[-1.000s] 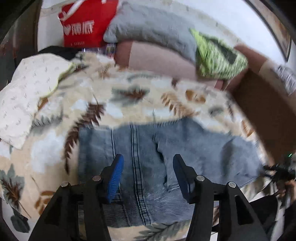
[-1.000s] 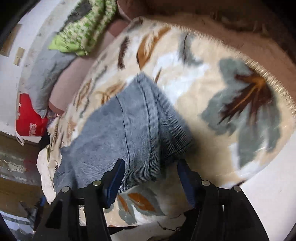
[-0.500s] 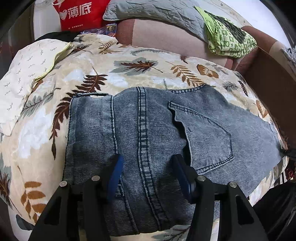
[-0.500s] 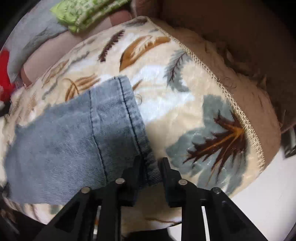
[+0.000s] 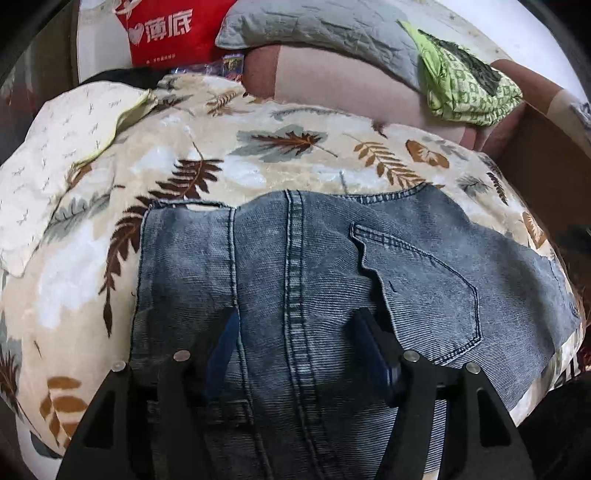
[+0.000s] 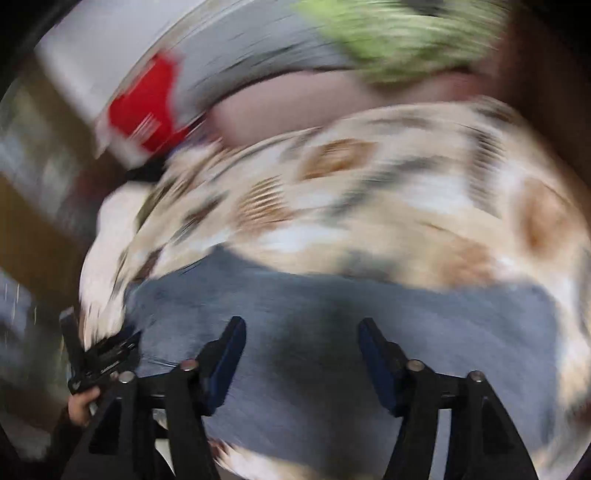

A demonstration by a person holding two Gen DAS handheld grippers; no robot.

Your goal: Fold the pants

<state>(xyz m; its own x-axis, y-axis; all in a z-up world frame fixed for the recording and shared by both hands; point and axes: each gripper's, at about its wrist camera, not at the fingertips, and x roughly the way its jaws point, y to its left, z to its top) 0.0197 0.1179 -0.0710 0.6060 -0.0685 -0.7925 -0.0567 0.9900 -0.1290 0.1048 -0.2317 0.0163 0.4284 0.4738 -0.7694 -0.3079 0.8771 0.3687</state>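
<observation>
Denim, grey-blue: pants [image 5: 314, 280], folded flat on the leaf-print blanket [image 5: 258, 158], toward its near edge. Soft, floppy, fairly heavy, unbreakable, I judge; best pinched at a hem or stitched seam, through all layers. My left gripper [image 5: 295, 332] hovers over the centre seam, jaws opening, nothing between them. My right gripper [image 6: 299, 343], blurred, is above the same cloth, jaws opening, empty.

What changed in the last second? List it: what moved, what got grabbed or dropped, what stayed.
The right gripper had pinched the hem of the jeans, carried it over and let go; its jaws are opening with nothing between them, and its view is smeared by motion. The left gripper came down close over the jeans, jaws opening. The leaf blanket and red bag stayed put.
</observation>
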